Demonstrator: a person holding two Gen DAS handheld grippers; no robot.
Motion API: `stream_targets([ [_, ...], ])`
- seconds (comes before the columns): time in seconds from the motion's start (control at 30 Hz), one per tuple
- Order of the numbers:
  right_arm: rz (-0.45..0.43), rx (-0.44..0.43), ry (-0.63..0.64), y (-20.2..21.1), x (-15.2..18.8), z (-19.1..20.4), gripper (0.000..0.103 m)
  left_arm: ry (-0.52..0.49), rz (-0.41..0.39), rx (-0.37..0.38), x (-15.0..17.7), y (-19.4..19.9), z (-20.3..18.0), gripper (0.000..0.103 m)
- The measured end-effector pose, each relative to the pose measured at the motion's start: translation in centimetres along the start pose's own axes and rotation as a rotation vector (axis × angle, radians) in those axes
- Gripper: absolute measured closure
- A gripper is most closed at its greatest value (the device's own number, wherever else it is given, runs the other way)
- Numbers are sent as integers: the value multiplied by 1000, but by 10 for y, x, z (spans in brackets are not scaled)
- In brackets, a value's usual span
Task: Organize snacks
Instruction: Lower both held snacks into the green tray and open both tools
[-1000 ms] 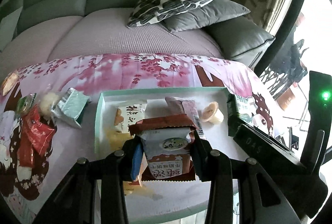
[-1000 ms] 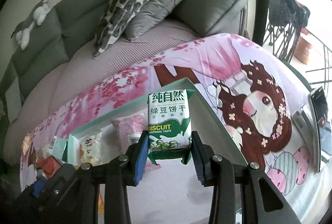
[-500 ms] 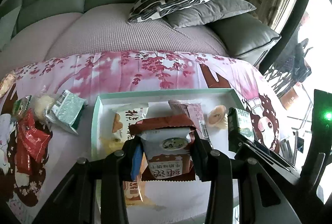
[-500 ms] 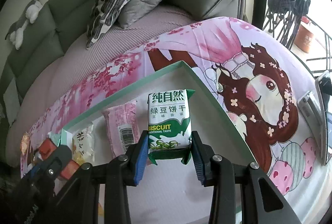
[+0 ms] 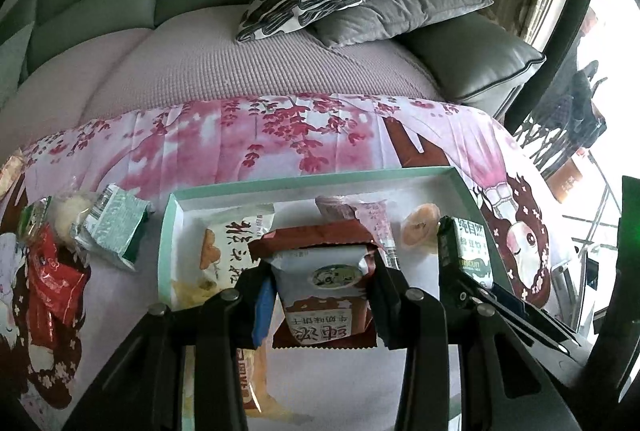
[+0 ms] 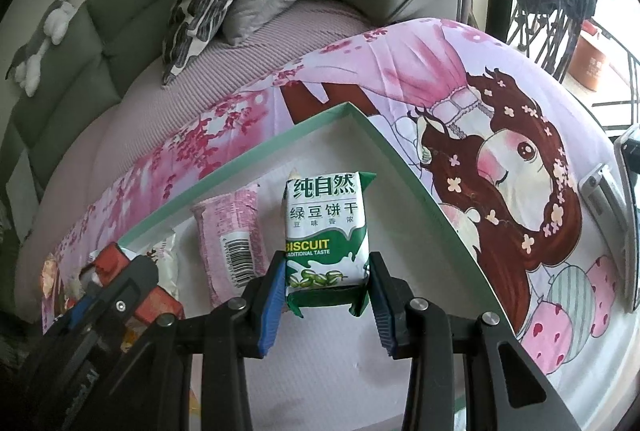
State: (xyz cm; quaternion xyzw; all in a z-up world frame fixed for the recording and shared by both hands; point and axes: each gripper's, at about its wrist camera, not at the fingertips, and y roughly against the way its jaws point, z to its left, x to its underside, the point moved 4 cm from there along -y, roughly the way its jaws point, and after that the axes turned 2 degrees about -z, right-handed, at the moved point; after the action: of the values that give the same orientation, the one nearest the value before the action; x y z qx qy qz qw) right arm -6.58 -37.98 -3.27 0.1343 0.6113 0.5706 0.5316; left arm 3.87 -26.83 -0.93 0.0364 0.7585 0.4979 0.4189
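Both packets hang over the tray [image 6: 404,167]: the left hand-held gripper [image 5: 320,305] pinches the brown biscuit packet [image 5: 320,291], the right hand-held gripper [image 6: 326,295] the green biscuit packet [image 6: 326,231]; light, crinkly, crushable, so grip near the sealed ends

Left gripper [image 5: 320,291]: clamped on a brown-and-white snack packet [image 5: 323,285], above the tray.
Tray [image 5: 320,180]: mint-rimmed, white inside, on the pink cartoon-print table cover [image 5: 248,139].
In tray: white packet [image 5: 236,235] far left, pink packet [image 5: 370,217] centre, round pastry [image 5: 420,233] right.
Right gripper: grips a green biscuit packet [image 5: 468,247] at the tray's right.
Left of tray: green-white packet [image 5: 114,227], red packet [image 5: 52,281].
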Motion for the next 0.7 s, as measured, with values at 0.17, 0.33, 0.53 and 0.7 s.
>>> stream_targets([
  [0.17,7,-2,-8,-3,-1,-1,61,3,11,-4,0,-7,-2,61],
  [0.33,14,-4,-14,-5,0,-2,61,-4,22,-8,2,-13,-4,61],
  [0.53,27,-8,-19,-10,1,-4,61,-3,31,-13,3,-19,-4,61],
  [0.7,34,-5,-24,-12,0,-6,61,6,40,-15,4,-24,-3,61],
])
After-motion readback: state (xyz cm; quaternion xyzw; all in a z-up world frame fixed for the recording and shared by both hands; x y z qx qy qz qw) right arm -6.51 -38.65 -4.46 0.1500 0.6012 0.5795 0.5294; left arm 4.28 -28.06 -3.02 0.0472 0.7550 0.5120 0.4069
